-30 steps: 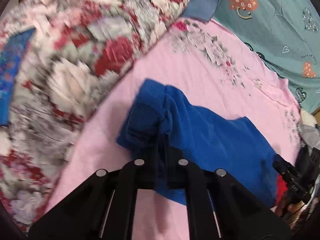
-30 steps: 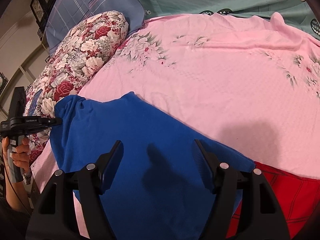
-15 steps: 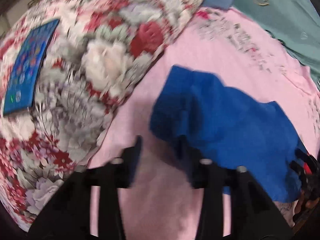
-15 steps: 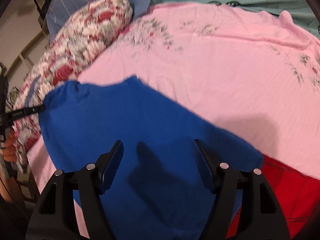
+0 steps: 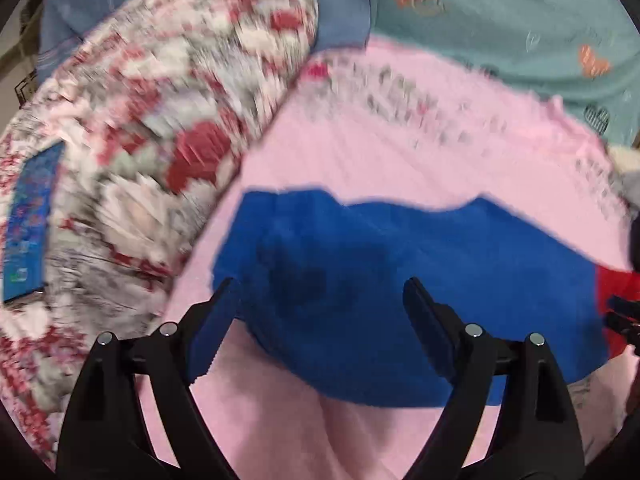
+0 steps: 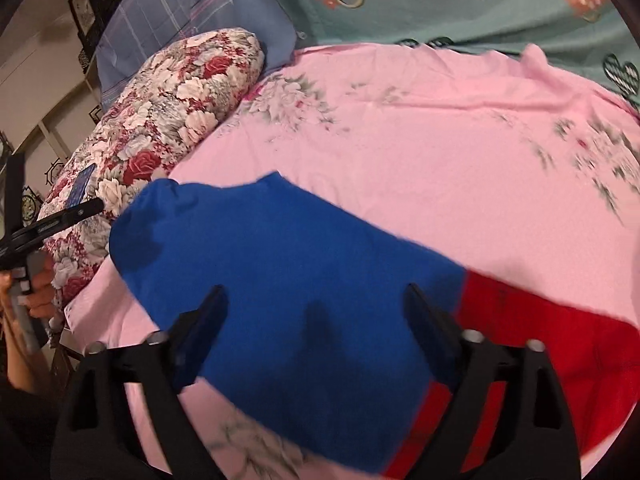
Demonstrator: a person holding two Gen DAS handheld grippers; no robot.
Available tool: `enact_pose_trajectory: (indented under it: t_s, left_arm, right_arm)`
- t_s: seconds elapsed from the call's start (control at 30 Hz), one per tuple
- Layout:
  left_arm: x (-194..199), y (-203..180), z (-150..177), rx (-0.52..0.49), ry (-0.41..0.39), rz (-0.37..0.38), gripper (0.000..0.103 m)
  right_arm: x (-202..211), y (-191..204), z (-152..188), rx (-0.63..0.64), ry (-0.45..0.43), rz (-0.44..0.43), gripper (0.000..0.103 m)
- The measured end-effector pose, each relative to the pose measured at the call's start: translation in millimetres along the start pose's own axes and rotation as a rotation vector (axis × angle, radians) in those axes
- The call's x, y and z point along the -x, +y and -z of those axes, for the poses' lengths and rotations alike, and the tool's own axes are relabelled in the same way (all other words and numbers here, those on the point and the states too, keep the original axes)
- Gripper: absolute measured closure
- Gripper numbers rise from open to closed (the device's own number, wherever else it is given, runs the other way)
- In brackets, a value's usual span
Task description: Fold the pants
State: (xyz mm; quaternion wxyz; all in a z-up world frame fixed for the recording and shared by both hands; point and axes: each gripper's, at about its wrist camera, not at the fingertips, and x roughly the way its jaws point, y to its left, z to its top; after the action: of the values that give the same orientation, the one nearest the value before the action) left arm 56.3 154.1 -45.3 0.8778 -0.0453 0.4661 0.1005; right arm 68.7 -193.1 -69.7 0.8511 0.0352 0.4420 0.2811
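Note:
The blue pants lie folded flat on the pink bed sheet; they also show in the right wrist view. My left gripper is open and empty, hovering over the pants' left end. My right gripper is open and empty above the pants' near edge. A red garment lies under the pants' right end. The left gripper also shows at the left edge of the right wrist view, held by a hand.
A floral quilt roll lies along the left of the bed with a blue phone on it. A blue-grey pillow and a teal heart-print cover lie at the back.
My left gripper has opened and let go of the pants' left end, which now lies flat. Both views have shifted slightly; the right gripper stays open.

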Motion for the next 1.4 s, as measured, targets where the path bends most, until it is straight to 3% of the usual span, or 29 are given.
enact_pose_trajectory:
  t_s: [0.07,0.13,0.17,0.2,0.23,0.3,0.33,0.37,0.43,0.57,0.63,0.7,0.77,0.8,0.83,0.87,0.97,1.1,1.23,1.4]
  left_arm:
    - [-40.2,2.3,4.1,0.017,0.105,-0.077,0.017]
    - [-50.4,4.8,8.6,0.016,0.107,-0.106,0.009]
    - [-48.1,6.2,8.9,0.026,0.106,-0.101,0.010]
    - [-41.7,8.0,7.4,0.037,0.099,-0.090,0.011]
    - [-34.5,9.5,6.2,0.041,0.085,-0.082,0.011]
    - [-15.2,10.6,0.1,0.051,0.034,-0.074,0.012]
    - [-3.9,9.5,-2.1,0.051,-0.001,-0.061,0.012]
    - [4.9,7.5,-4.1,0.048,-0.032,-0.042,0.012]
    - [21.5,-4.6,-5.3,0.009,-0.081,0.021,0.012]
    - [23.6,-39.4,1.8,-0.108,-0.090,0.142,0.011]
    - [2.1,-56.3,7.0,-0.143,-0.031,0.145,0.011]
    - [-29.1,-67.9,16.2,-0.165,0.060,0.099,0.012]
    - [-47.7,-70.3,22.8,-0.163,0.092,0.079,0.009]
    - [-48.7,-70.3,23.7,-0.163,0.075,0.081,0.010]
    - [-48.2,-69.6,22.8,-0.167,0.072,0.086,0.010]
    - [-47.7,-68.3,21.8,-0.167,0.073,0.095,0.010]
    - [-44.1,-64.5,24.4,-0.169,0.084,0.125,0.010]
    - [-33.9,-64.1,20.3,-0.152,0.063,0.138,0.011]
    - [-14.2,-50.1,18.4,-0.107,0.003,0.142,0.011]
    - [2.7,-24.8,15.3,-0.040,-0.035,0.109,0.011]
  right_arm:
    - [2.2,-28.7,19.8,-0.061,0.070,0.070,0.035]
    - [7.6,-66.1,36.9,-0.159,0.109,0.160,0.041]
    - [20.5,-91.1,46.8,-0.216,0.080,0.196,0.054]
    - [36.0,-110.7,54.0,-0.267,0.046,0.242,0.055]
    - [58.1,-130.6,61.5,-0.348,-0.005,0.313,0.066]
    - [97.1,-142.3,70.8,-0.448,-0.129,0.259,0.054]
    - [115.1,-142.6,75.6,-0.454,-0.184,0.274,0.037]
    - [132.4,-140.4,81.4,-0.449,-0.219,0.341,0.028]
    - [147.1,-140.4,93.1,-0.467,-0.204,0.430,0.025]
    - [125.0,-152.1,110.5,-0.566,-0.086,0.346,0.025]
    - [109.1,-153.8,109.2,-0.569,-0.063,0.354,0.025]
    - [96.7,-155.8,103.9,-0.581,-0.069,0.340,0.024]
    - [85.6,-155.4,95.1,-0.580,-0.075,0.326,0.025]
    - [81.1,-156.7,90.1,-0.572,-0.082,0.319,0.027]
    - [74.3,-157.2,84.9,-0.571,-0.078,0.322,0.043]
    - [70.8,-159.4,81.3,-0.583,-0.083,0.358,0.073]
    - [66.5,-169.4,80.8,-0.670,-0.103,0.300,0.082]
    - [94.0,-143.8,68.7,-0.665,-0.176,0.260,0.083]
    - [119.5,-84.8,24.4,-0.516,-0.242,0.230,0.083]
    - [65.6,6.1,-26.1,-0.281,-0.164,0.178,0.082]
